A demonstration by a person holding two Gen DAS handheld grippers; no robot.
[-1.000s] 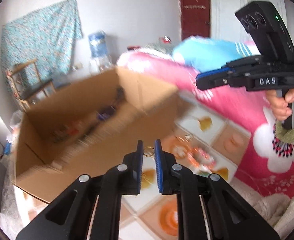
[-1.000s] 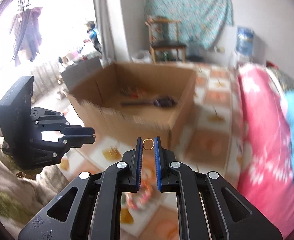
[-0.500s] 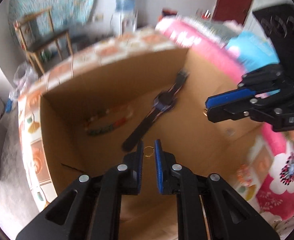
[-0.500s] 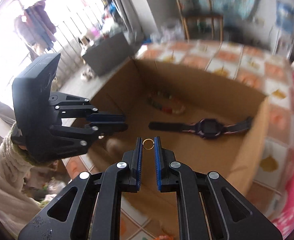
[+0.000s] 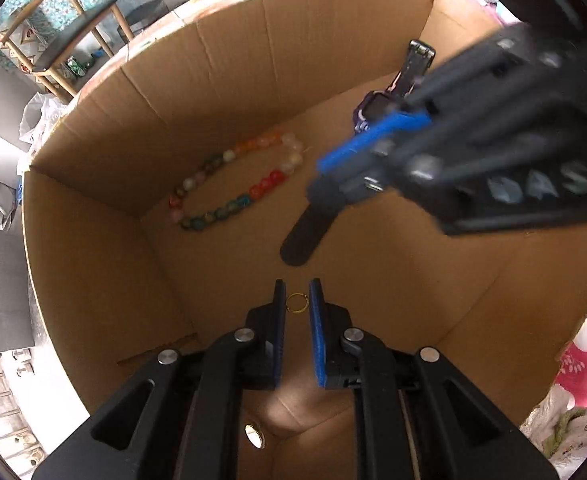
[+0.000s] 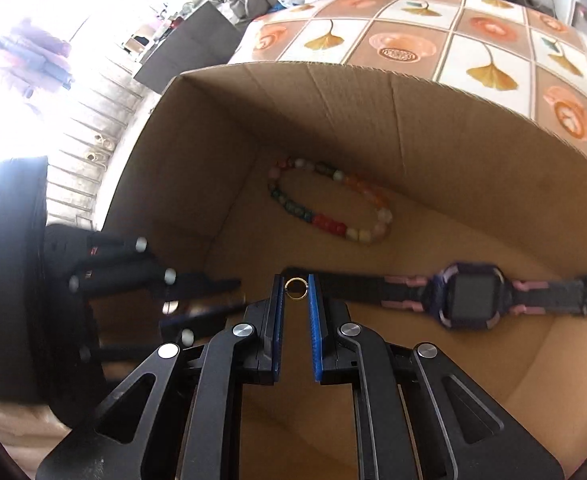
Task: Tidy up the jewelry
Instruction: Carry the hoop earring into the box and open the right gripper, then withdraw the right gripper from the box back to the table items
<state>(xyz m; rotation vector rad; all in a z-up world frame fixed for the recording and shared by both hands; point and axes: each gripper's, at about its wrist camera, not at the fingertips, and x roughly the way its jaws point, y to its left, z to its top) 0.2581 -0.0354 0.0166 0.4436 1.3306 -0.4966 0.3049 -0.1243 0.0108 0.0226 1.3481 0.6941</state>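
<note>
While both grippers point down into the box (image 5: 105, 264), a bead bracelet (image 6: 329, 204) lies on its floor near a corner, and a watch (image 6: 469, 296) lies flat beside it. Left gripper (image 5: 297, 300) pinches a gold ring (image 5: 296, 303) between its fingertips; right gripper (image 6: 295, 286) likewise clamps a second ring (image 6: 295, 287).

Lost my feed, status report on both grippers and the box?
Left gripper shut on small gold ring. Right gripper shut on gold ring. Both over box; bracelet, watch inside.
</note>
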